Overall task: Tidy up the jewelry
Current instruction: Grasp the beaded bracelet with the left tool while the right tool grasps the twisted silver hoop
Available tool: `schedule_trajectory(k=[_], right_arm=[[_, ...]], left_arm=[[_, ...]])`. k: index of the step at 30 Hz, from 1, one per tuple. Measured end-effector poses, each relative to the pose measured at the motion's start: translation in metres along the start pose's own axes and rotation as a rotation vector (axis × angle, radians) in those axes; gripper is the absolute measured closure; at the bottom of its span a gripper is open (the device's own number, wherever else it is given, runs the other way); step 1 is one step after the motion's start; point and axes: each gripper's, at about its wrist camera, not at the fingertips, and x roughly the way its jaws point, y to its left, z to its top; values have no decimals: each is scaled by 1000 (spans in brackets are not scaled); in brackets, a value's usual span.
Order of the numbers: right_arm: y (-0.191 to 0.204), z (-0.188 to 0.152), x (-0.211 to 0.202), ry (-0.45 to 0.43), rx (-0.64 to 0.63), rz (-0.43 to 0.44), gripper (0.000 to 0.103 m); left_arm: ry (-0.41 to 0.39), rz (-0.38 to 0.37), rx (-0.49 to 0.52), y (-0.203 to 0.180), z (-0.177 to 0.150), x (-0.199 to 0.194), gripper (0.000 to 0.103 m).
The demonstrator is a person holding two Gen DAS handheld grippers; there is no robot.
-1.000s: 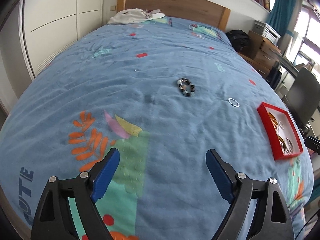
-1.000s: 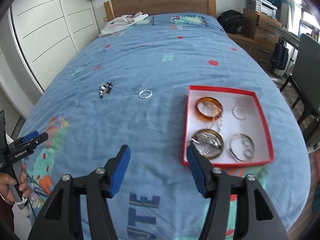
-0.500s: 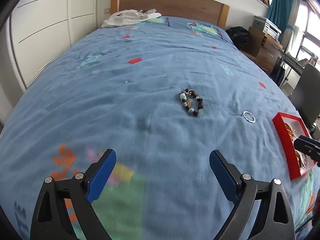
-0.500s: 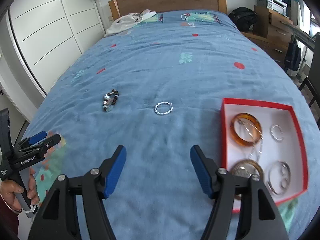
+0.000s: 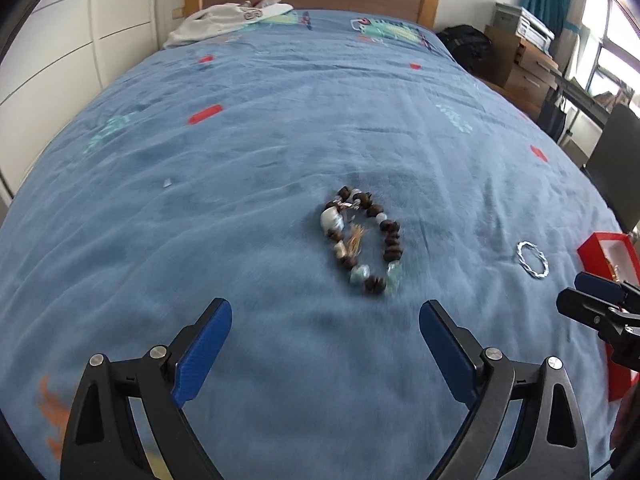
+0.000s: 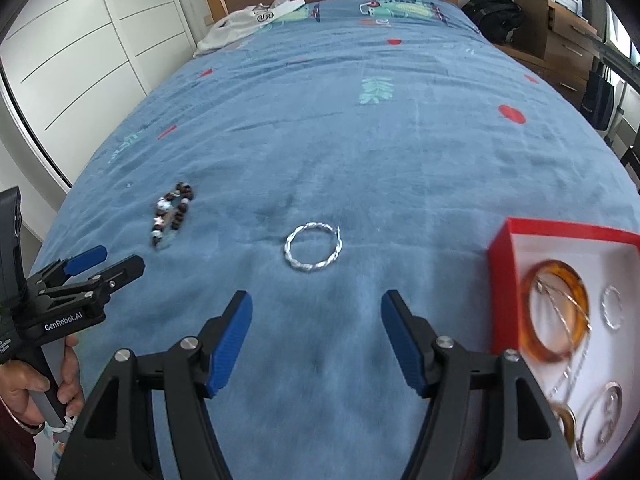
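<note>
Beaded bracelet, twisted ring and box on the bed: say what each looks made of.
Beaded bracelet: dark matte beads, probably wood, mixed with pale glossy ones that look like stone or glass; blur leaves it open.
Twisted ring: bright silvery metal, rope-like twist catching highlights.
Box: thin, straight red walls with a flat white inside, likely cardboard.

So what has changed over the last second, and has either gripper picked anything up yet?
Nothing is picked up. The left gripper has closed in on the beaded bracelet, and the right gripper has swung left from the red tray toward the silver twisted ring. Both remain open and empty. Bracelet, ring and tray lie where they were.
</note>
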Motion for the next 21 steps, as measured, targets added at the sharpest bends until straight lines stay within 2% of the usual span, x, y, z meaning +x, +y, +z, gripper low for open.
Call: schedule_trajectory(k=[9,11,15,17,18,20,21], right_arm=[[-1,21,35,22,-2,0,37],[-1,22,39,28,3,1,37],[3,23,42,33,-21,-16,41],[4,22,42,35,-32,-23,55],[3,22,42,35,-30,-22,65],[3,22,41,35,-25,-13,66],[3,22,40,34,-31,-12,66]], left_arm=[[17,12,36,-13,27,39,10],[11,12,36,-13,30,41,21],[1,3,46,-13,30,42,34],[-4,-5,52,-14,30,40,52],[-6,-12,53,-14,31,39,57],[-2,-19,56,-14,31,37,71],[-1,-23,55,-14,31,37,73]])
